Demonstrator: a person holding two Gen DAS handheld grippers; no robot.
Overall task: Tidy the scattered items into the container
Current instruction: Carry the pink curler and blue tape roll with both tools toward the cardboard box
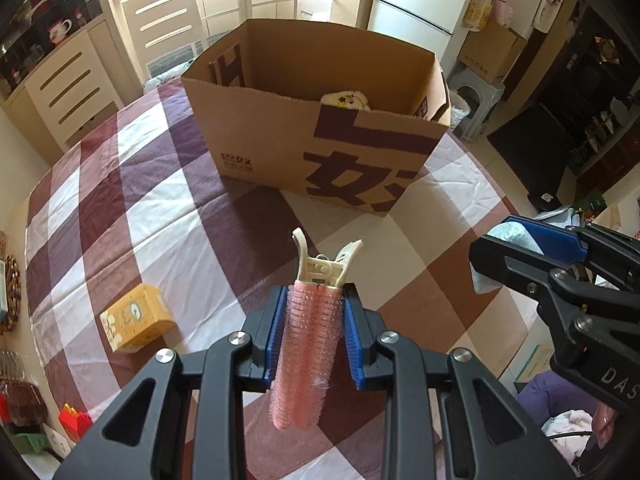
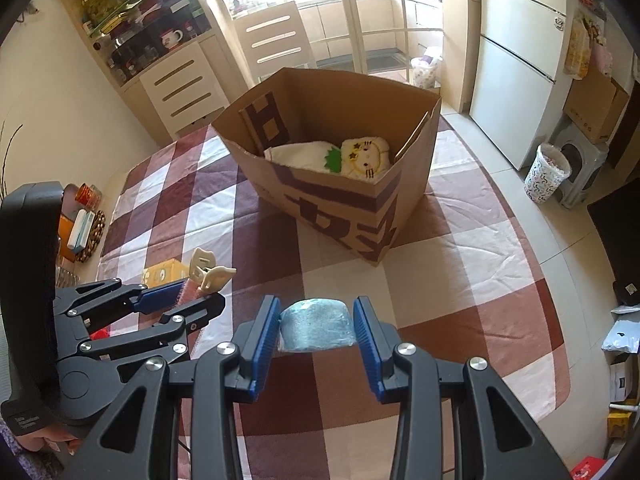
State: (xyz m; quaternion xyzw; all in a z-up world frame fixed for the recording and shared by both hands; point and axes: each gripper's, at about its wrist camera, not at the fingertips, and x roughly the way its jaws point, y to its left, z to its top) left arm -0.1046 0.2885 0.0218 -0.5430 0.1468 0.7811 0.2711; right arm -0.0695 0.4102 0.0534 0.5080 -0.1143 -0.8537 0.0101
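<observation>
Your left gripper (image 1: 313,334) is clamped on a pink bristled hair-roller clip with cream plastic handles (image 1: 307,344), your right gripper (image 2: 316,330) on a pale-blue wrapped roll (image 2: 316,325). Carry both toward 12 o'clock, clear the rim of the open brown cardboard box (image 1: 280,140), then release. The box's large dark-purple characters are only partly legible.

Both views are lit by strong daylight admitted through the glazed white-framed doors (image 2: 304,4) at the back, where the panes are blown out to near white. A glare patch is thrown on the checked brown, purple and white tablecloth (image 1: 132,216). A soft shadow is cast toward the camera by the open brown cardboard box (image 1: 280,136). Straight lines are bent by fisheye distortion, and the corners are darkened. The centre is rendered sharply; slight softness is seen at the rims.
</observation>
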